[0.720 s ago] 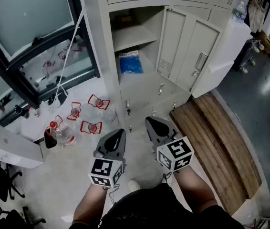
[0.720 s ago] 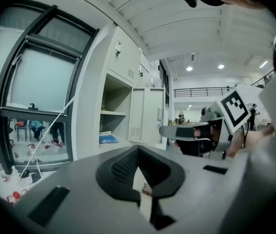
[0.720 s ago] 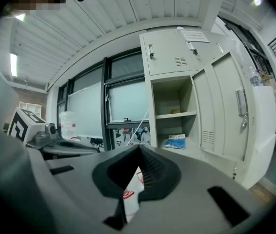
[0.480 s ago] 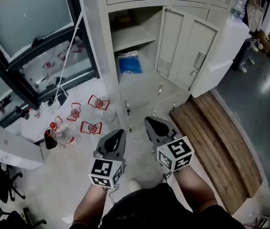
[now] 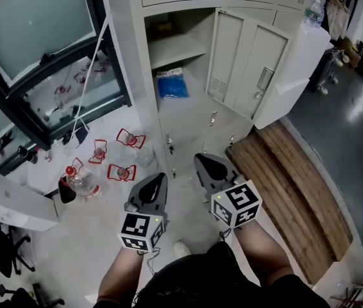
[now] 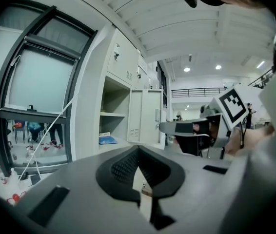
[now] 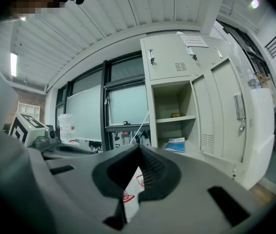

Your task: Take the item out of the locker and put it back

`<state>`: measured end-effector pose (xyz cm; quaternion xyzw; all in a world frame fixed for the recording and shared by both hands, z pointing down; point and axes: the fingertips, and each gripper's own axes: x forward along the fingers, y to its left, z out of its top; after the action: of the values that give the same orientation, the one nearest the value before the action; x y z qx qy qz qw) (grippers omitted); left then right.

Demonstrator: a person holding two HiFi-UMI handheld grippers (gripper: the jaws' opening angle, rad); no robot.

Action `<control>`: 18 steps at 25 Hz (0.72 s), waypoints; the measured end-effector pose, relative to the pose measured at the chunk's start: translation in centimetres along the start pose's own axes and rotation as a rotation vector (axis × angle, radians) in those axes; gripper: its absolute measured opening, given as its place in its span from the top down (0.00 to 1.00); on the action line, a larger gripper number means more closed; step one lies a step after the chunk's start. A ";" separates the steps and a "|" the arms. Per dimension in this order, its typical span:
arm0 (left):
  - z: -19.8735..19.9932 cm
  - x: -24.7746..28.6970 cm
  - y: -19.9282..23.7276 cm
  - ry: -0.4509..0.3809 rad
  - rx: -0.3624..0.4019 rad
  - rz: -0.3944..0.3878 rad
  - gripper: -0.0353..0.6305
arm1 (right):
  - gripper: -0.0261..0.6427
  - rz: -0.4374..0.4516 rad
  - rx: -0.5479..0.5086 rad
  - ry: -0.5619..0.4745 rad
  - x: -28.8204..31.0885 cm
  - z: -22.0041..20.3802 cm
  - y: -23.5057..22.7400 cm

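Note:
The grey locker [image 5: 188,117] stands ahead with one compartment open. A blue packet [image 5: 171,84] lies on that compartment's floor, under a shelf, and shows in the left gripper view [image 6: 108,140] and the right gripper view [image 7: 176,144]. A small dark item [image 5: 163,25] sits on the shelf above. My left gripper [image 5: 159,179] [image 6: 138,150] is shut and empty, held well short of the locker. Beside it my right gripper [image 5: 204,162] [image 7: 139,147] is also shut and empty, its jaws meeting at the tip. Both point roughly level toward the open compartment.
The open locker door [image 5: 245,69] swings out to the right. Wooden boards [image 5: 290,191] lie on the floor at right. Several red-labelled bottles [image 5: 120,153] litter the floor at left beneath a window [image 5: 34,43]. A white box [image 5: 15,201] sits at far left.

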<state>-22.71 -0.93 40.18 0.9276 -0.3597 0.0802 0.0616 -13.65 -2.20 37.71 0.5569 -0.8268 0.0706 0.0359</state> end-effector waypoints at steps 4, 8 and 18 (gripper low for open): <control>0.3 0.0 0.0 -0.006 0.012 -0.012 0.94 | 0.96 -0.011 -0.005 -0.016 -0.1 0.7 0.0; 0.5 0.4 -0.1 -0.009 0.016 -0.016 0.94 | 0.96 -0.016 -0.004 -0.024 -0.1 1.0 -0.2; 1.5 2.8 -0.9 -0.013 0.028 0.015 0.94 | 0.96 0.009 -0.001 -0.036 0.2 1.6 -2.8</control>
<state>-19.88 -2.40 39.19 0.9261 -0.3659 0.0797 0.0458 -11.14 -3.70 36.40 0.5542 -0.8299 0.0605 0.0210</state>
